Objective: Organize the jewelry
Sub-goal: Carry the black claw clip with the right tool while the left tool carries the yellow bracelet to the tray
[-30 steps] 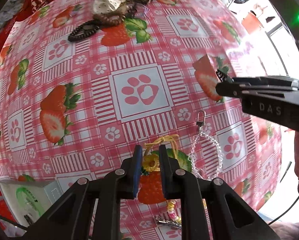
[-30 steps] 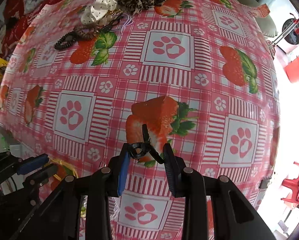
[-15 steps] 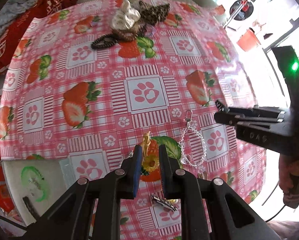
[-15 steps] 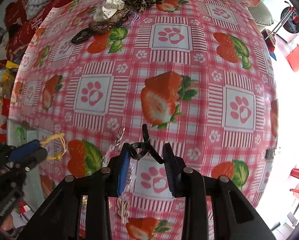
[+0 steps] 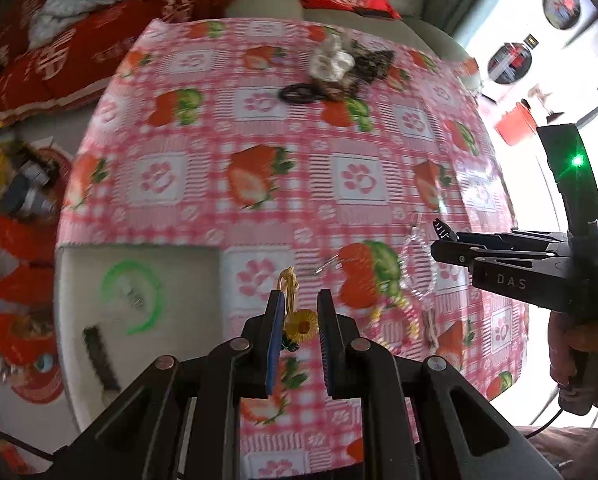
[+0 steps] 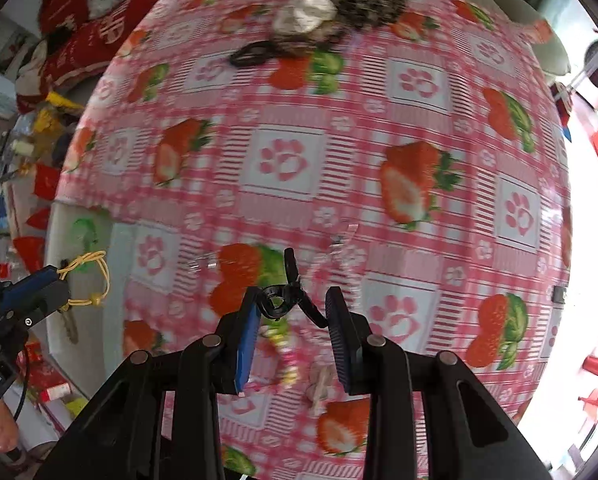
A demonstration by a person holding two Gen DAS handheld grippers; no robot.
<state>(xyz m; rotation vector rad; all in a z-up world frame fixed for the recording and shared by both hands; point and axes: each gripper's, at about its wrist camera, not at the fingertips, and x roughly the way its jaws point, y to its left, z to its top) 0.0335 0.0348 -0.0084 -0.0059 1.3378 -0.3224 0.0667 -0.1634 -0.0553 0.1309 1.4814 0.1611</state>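
My left gripper (image 5: pixel 299 316) is shut on a yellow sunflower hair tie (image 5: pixel 301 322) whose yellow cord (image 5: pixel 289 280) sticks up; it is held high above the near edge of the pink strawberry tablecloth (image 5: pixel 259 140). The cord also shows in the right wrist view (image 6: pixel 89 280). My right gripper (image 6: pixel 293 308) is shut on a small black hair claw clip (image 6: pixel 285 296), also lifted; it shows in the left wrist view (image 5: pixel 443 236). On the cloth below lie a clear bead bracelet (image 5: pixel 417 268), a coloured bead string (image 6: pixel 285 354) and a small clip (image 5: pixel 329 264).
A pile of scrunchies and black hair ties (image 5: pixel 339 68) sits at the table's far side. A bare white table part (image 5: pixel 139 300) with a green ring mark and a dark clip (image 5: pixel 99 352) lies at the left. Red cushions (image 5: pixel 79 40) lie behind.
Both grippers have risen and drawn back from the table with their items held. The left view has swung left, showing the bare white table part.
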